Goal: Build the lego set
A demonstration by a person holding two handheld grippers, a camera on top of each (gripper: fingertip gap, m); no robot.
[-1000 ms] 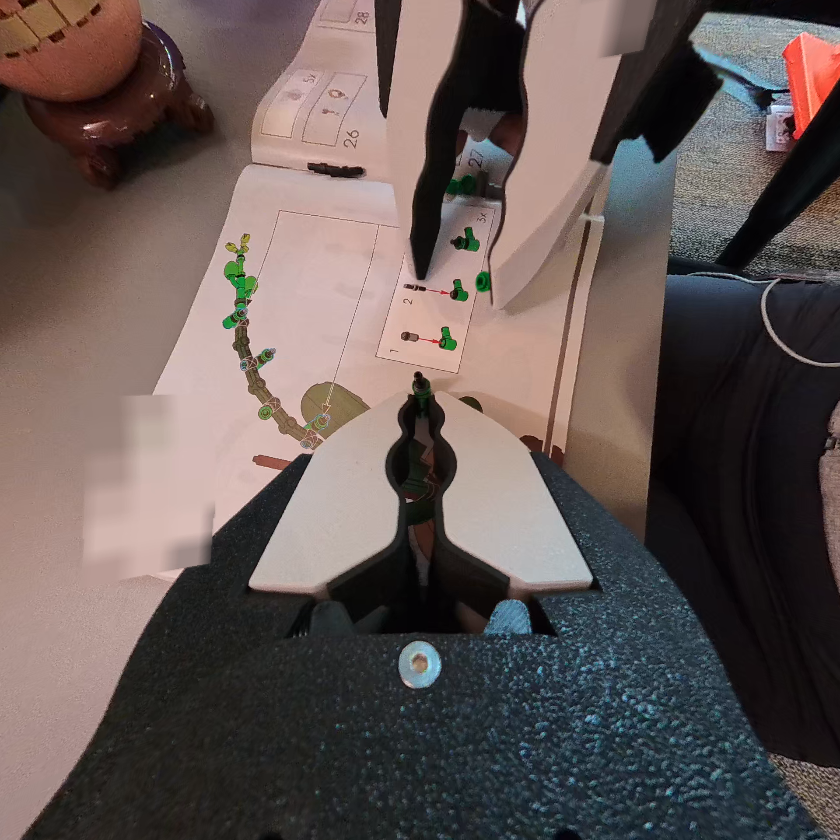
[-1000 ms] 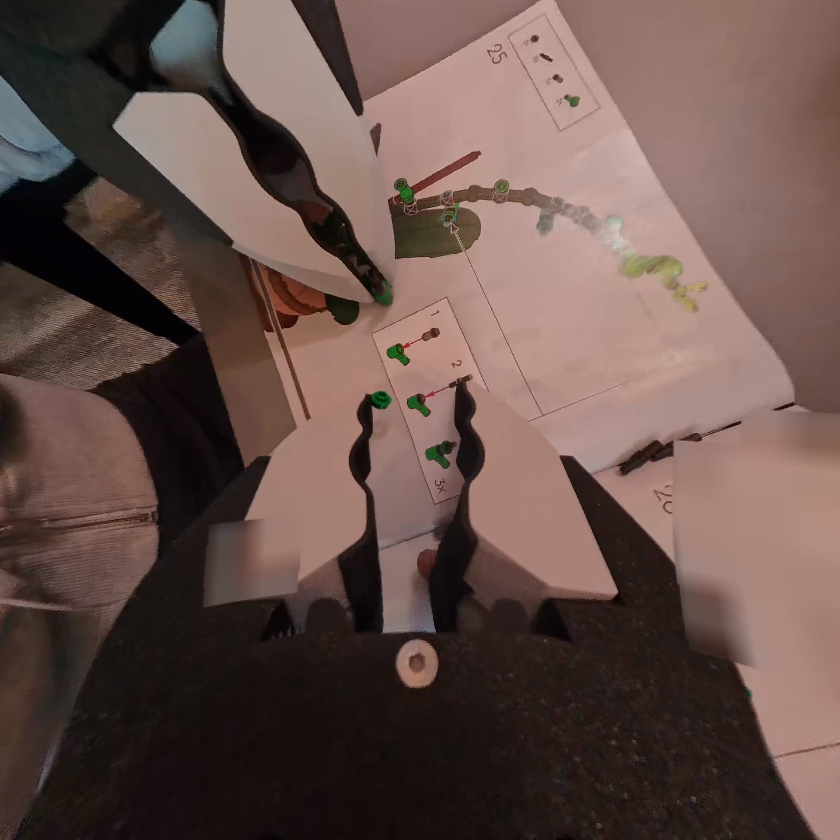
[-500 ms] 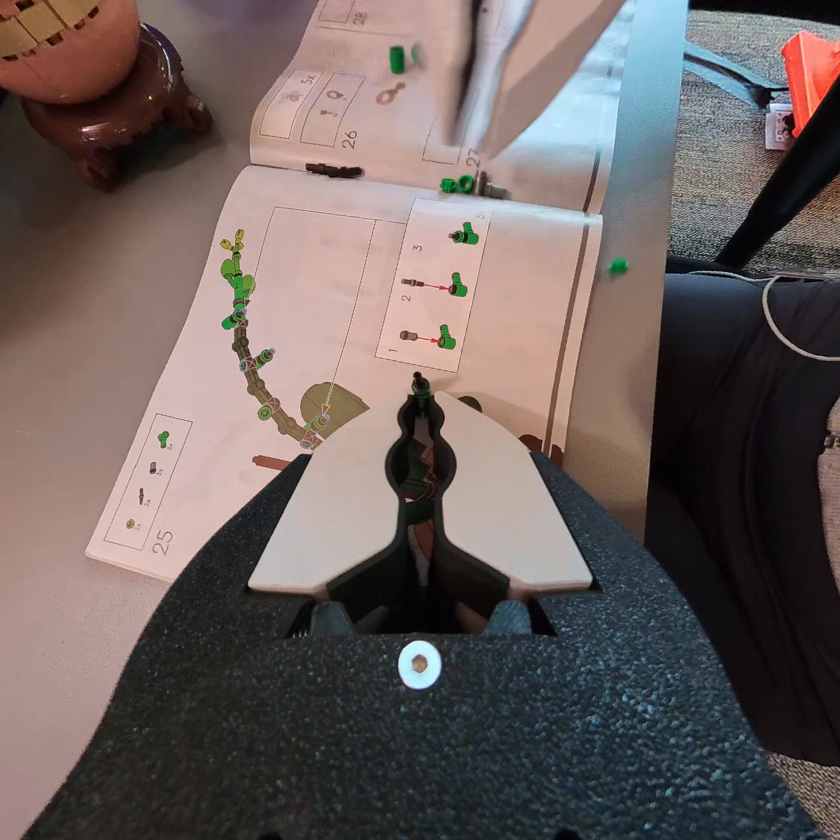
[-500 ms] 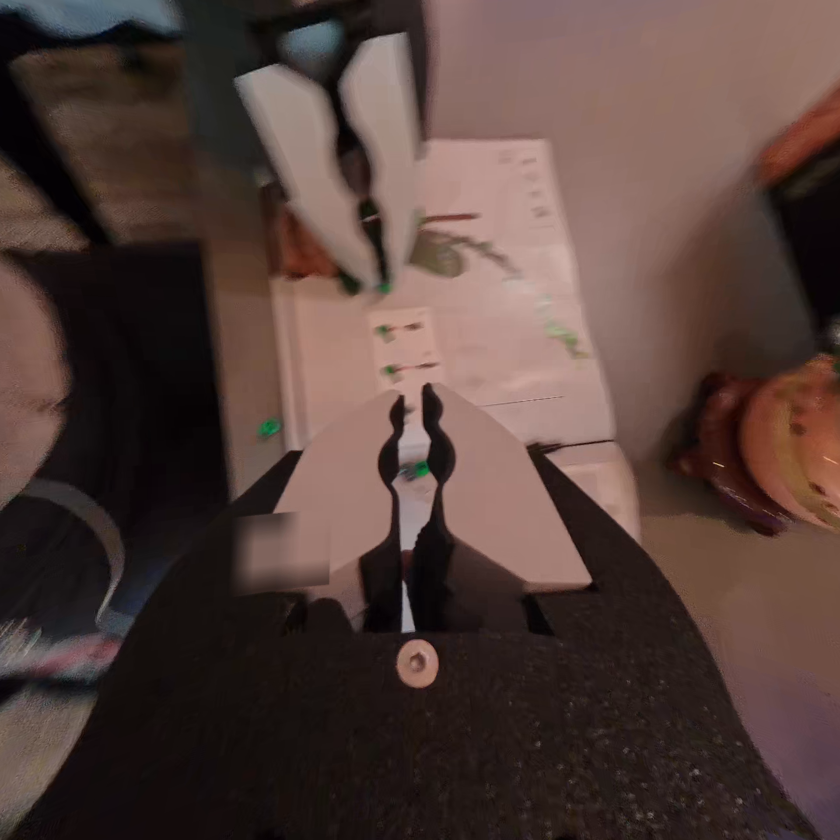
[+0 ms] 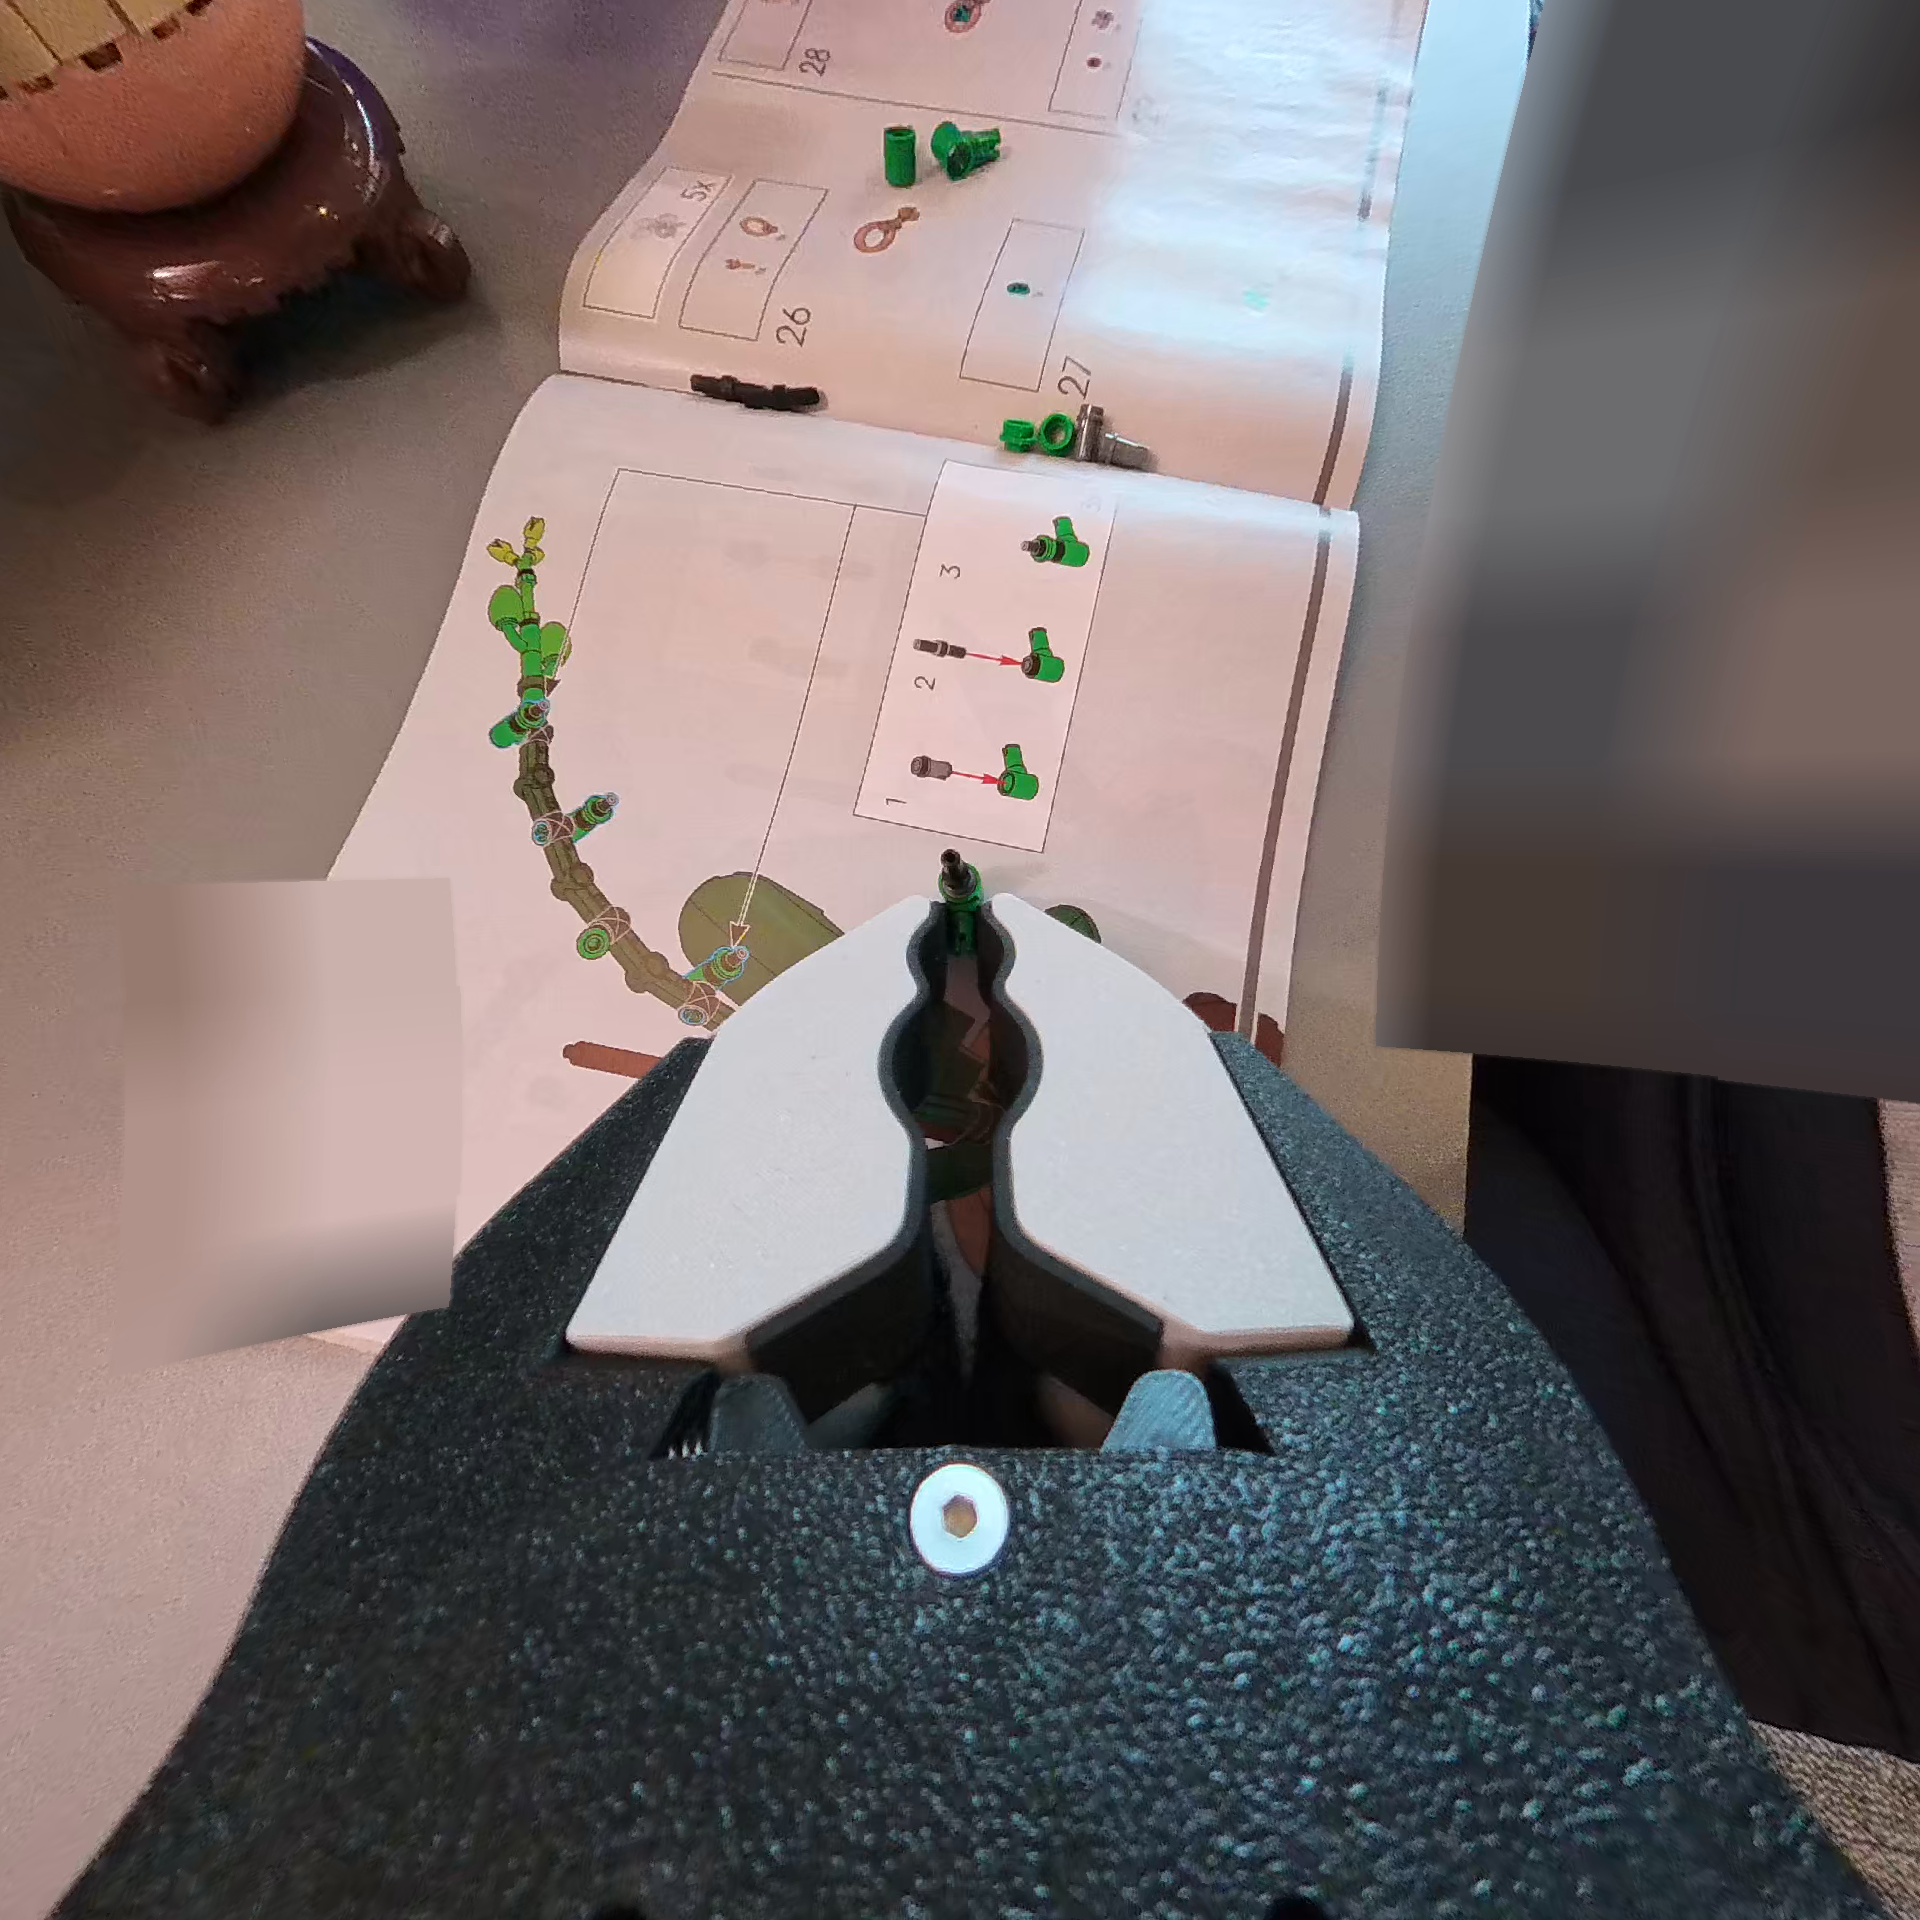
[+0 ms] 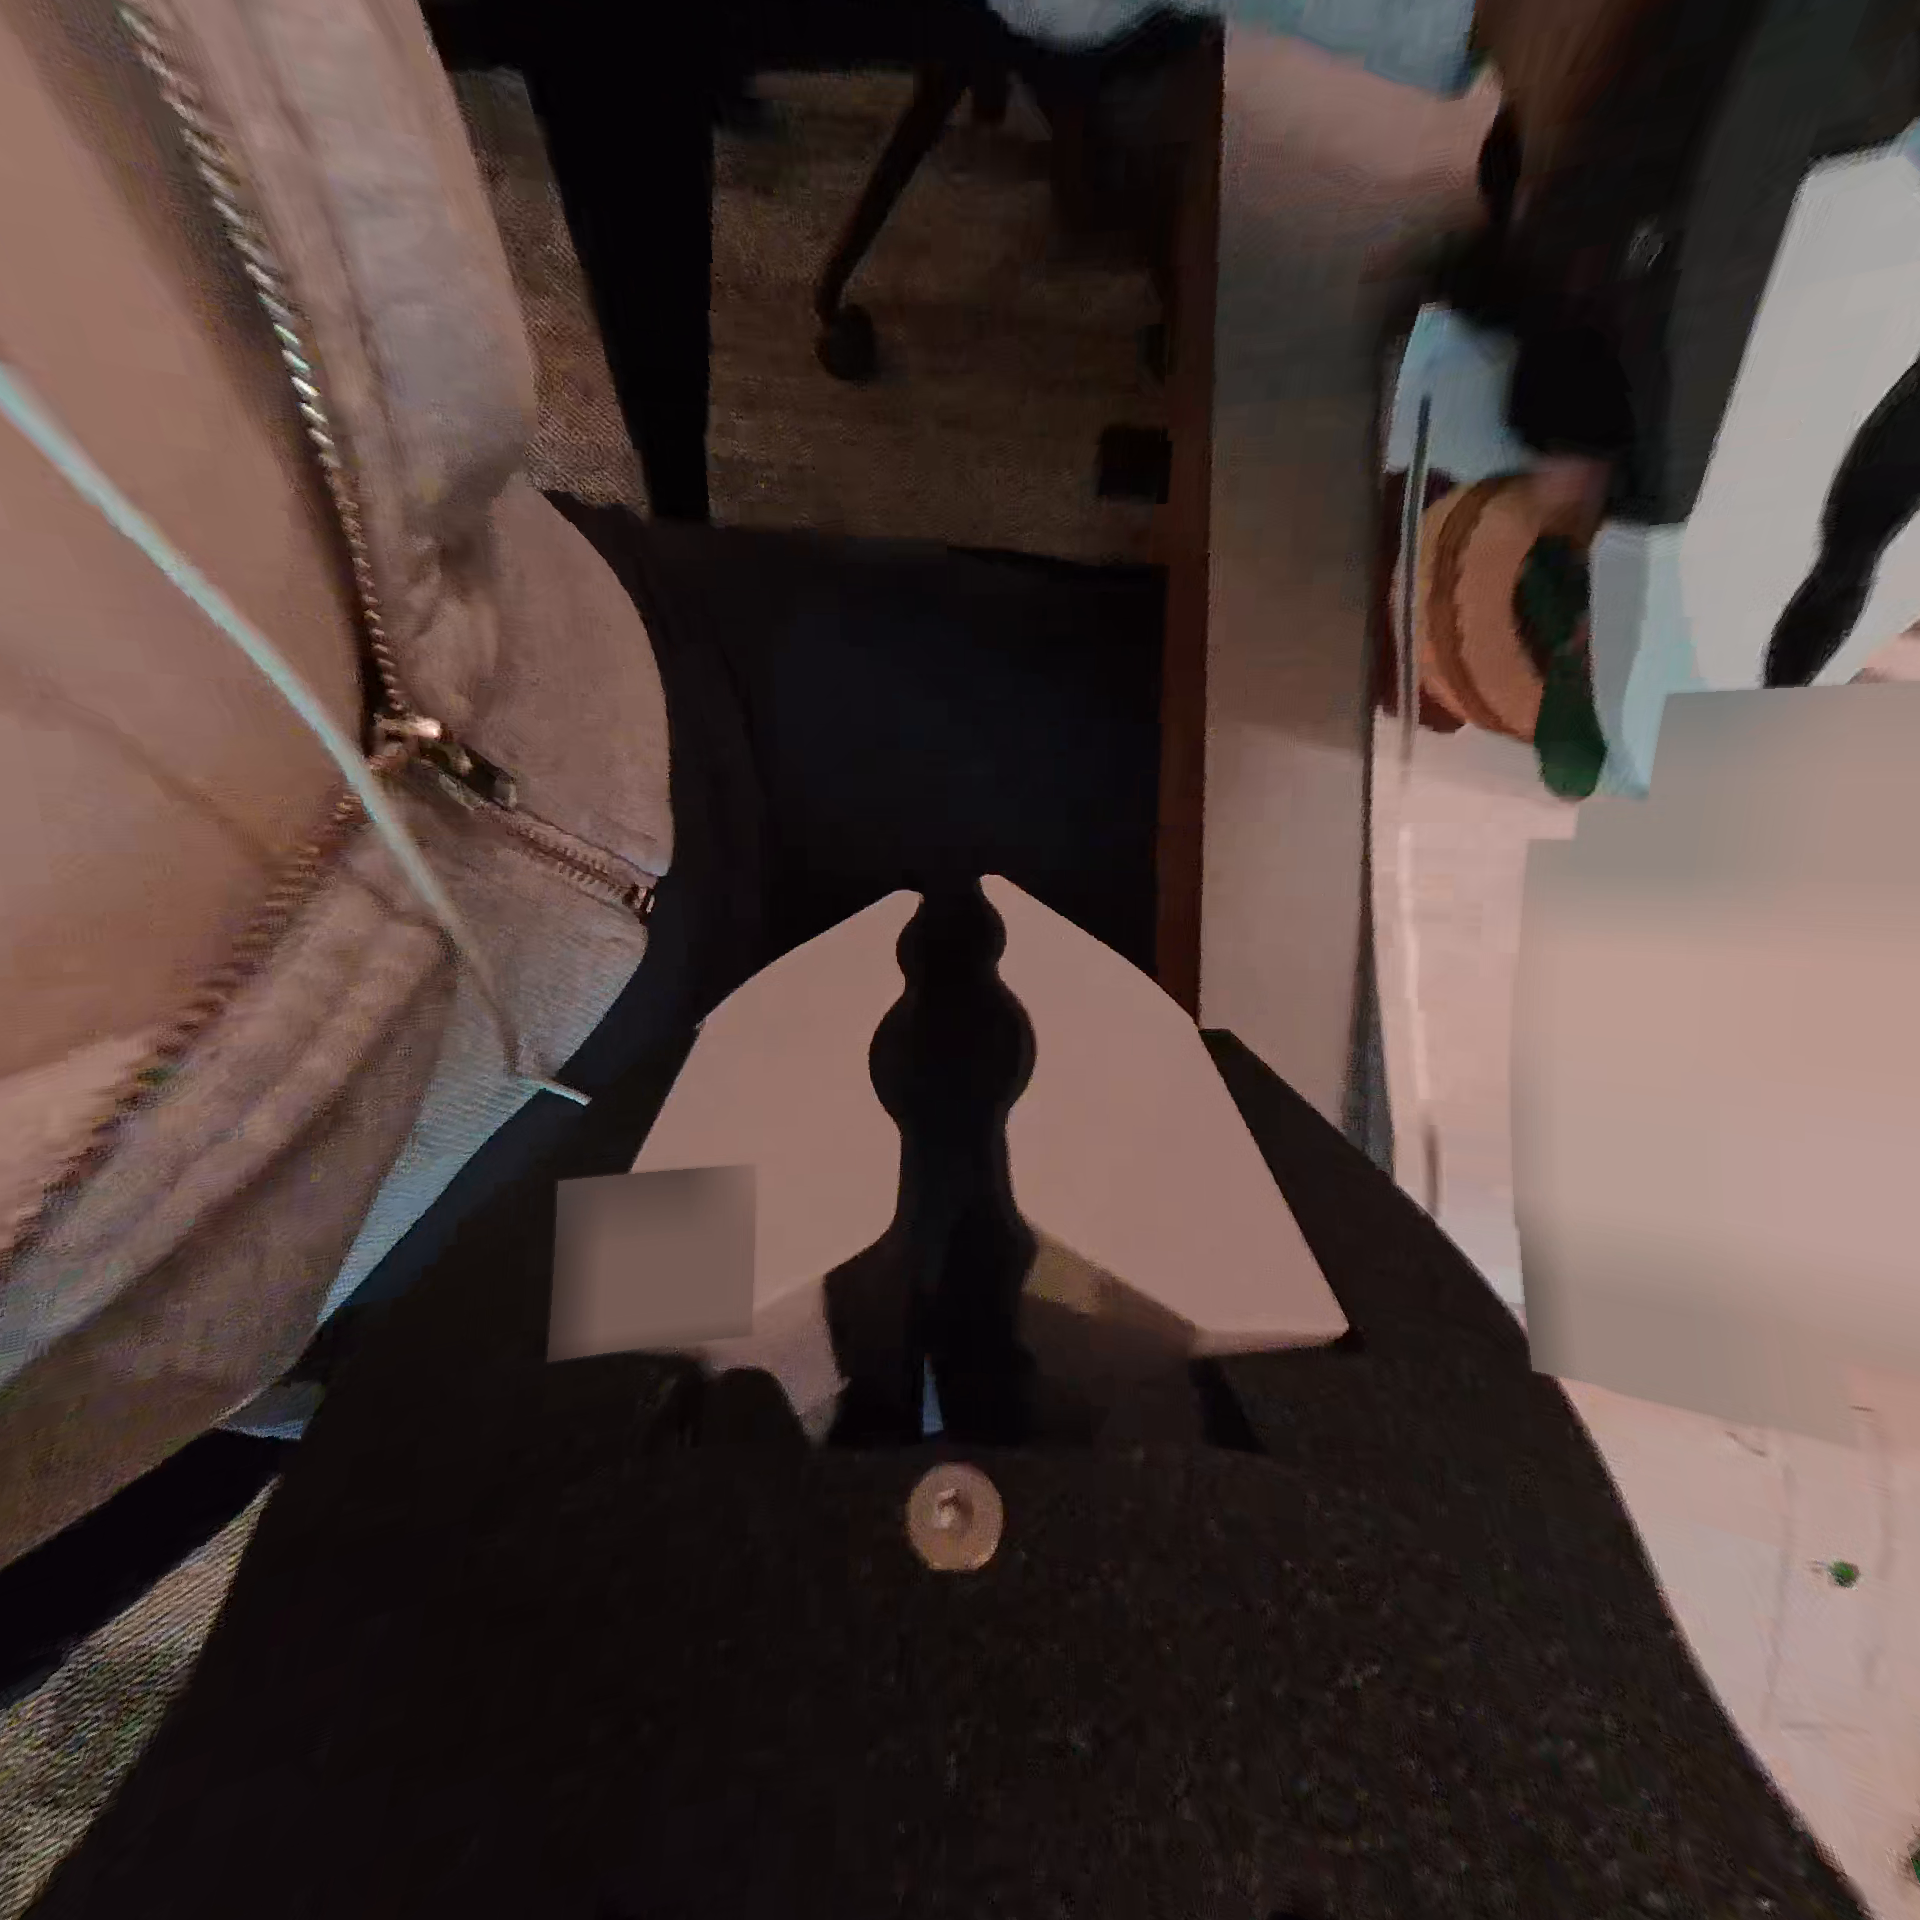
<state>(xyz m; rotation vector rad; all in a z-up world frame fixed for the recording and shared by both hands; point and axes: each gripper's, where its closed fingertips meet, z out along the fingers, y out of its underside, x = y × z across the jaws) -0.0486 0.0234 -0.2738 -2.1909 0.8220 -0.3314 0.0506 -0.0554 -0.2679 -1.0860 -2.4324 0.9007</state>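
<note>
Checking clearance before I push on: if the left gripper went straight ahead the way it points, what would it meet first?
Probably the open booklet. The left gripper holds a small green piece with a dark pin at its tip, which would likely touch the page near the boxed step diagrams; height above the paper is unclear.

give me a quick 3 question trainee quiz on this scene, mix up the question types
1. True or false: the left gripper is shut on a small green connector with a dark pin.
2. Multiple choice: the open instruction booklet lies on A) the carpet B) the grey table C) a chair.
3. Fill in: in the right wrist view, the right gripper points off the table edge toward a person's dark ____.

Key
1. True: its fingertips pinch the part, pin end forward.
2. B.
3. Trousers; its jaws stand nearly closed, and nothing is visible between them.
</note>
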